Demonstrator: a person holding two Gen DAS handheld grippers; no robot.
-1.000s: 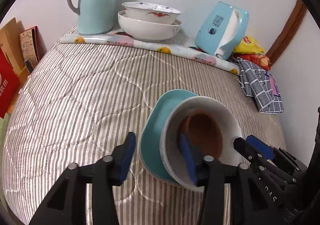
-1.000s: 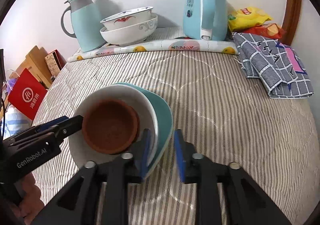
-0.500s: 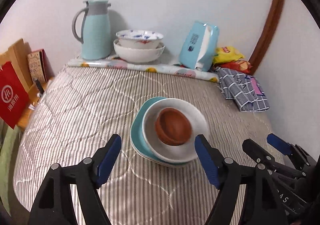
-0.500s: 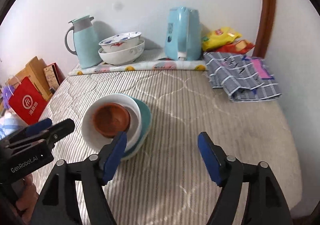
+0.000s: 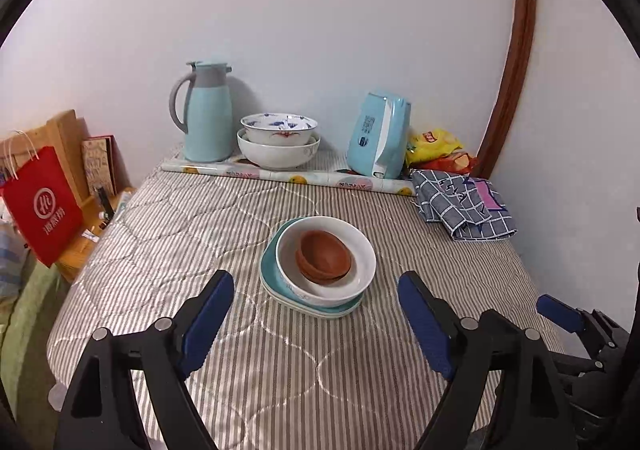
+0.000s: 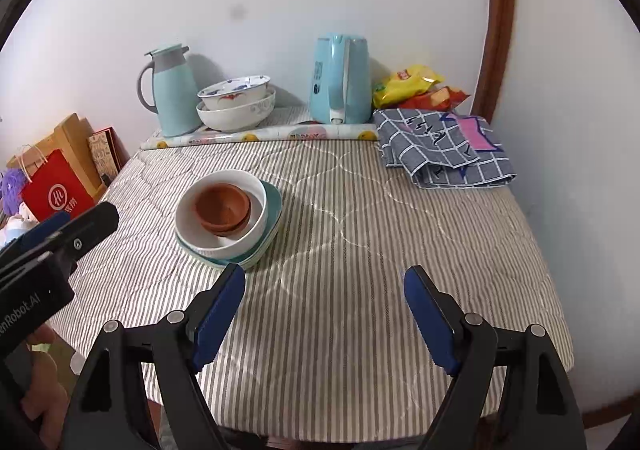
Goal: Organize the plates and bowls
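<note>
The left gripper (image 5: 316,314), black-armed tongs with blue pads, stands spread wide and is opening further, with nothing between its jaws; only the striped cover shows in the gap. The right gripper (image 6: 324,310), of the same make, is likewise spread and opening, empty, above bare cloth. In the right wrist view the left gripper's black body enters at the left edge, with a hand (image 6: 40,402) below it.

Just beyond both sets of tips, on the grey-and-white striped quilted tablecloth (image 5: 200,242), sits the stack: a small brown clay bowl (image 5: 324,257) nested inside a white ceramic bowl (image 5: 362,250), which rests on a teal plate (image 5: 269,270). Neither gripper touches it.

Further back on the right lies a folded blue checked cloth (image 5: 464,206). At the far edge, along a rolled fruit-print mat (image 5: 280,175), stand a pale blue thermos jug with a grey handle (image 5: 208,122), two stacked white patterned bowls (image 5: 280,148), and a light blue electric kettle (image 5: 380,134), with yellow and red snack packets (image 5: 436,144) beside it. A red paper bag (image 5: 40,206) stands off the table at left.
</note>
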